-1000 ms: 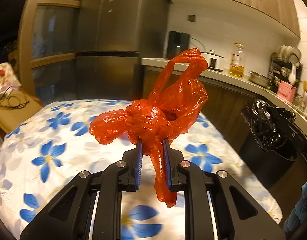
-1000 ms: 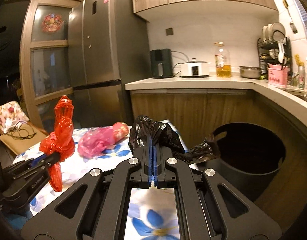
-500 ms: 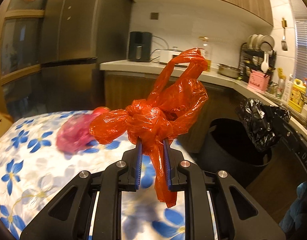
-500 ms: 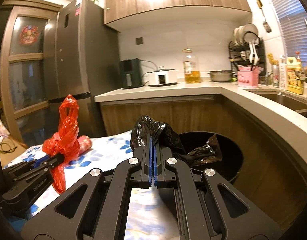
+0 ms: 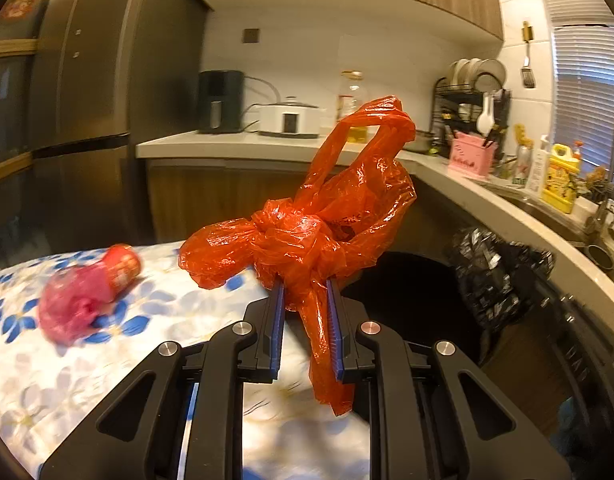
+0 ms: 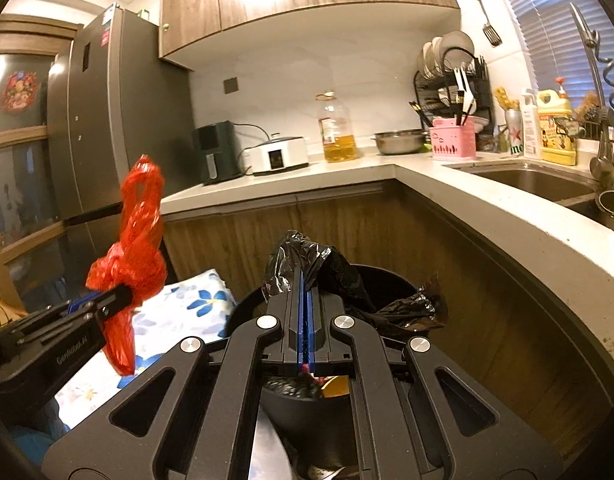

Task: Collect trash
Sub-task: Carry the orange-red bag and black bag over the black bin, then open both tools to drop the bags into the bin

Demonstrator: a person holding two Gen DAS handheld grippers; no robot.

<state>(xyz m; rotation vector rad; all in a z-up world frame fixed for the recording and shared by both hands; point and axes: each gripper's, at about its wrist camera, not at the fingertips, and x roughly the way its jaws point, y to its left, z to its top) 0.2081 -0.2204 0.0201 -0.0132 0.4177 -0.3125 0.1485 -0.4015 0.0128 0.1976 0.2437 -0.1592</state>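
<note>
My left gripper [image 5: 305,286] is shut on a knotted red plastic bag [image 5: 307,232], held in the air past the table's right end; the same red bag [image 6: 135,248] shows at the left of the right wrist view. My right gripper [image 6: 306,280] is shut on a crumpled black plastic bag [image 6: 307,260], held over the round black bin [image 6: 391,280]. The black bag [image 5: 491,276] hangs at the right in the left wrist view, next to the bin [image 5: 411,292]. A pink bag of trash [image 5: 77,300] with a red can lies on the flowered tablecloth [image 5: 35,372].
A curved kitchen counter [image 6: 487,208] wraps behind and to the right of the bin, carrying a sink [image 6: 535,180], dish rack, oil bottle and cooker. A tall grey fridge [image 6: 107,120] stands at the left. Some trash lies inside the bin below my right gripper.
Both grippers swung to the right, away from the table toward the bin, each keeping its bag. The bin now sits right under the right gripper, and the pink bag slid to the left.
</note>
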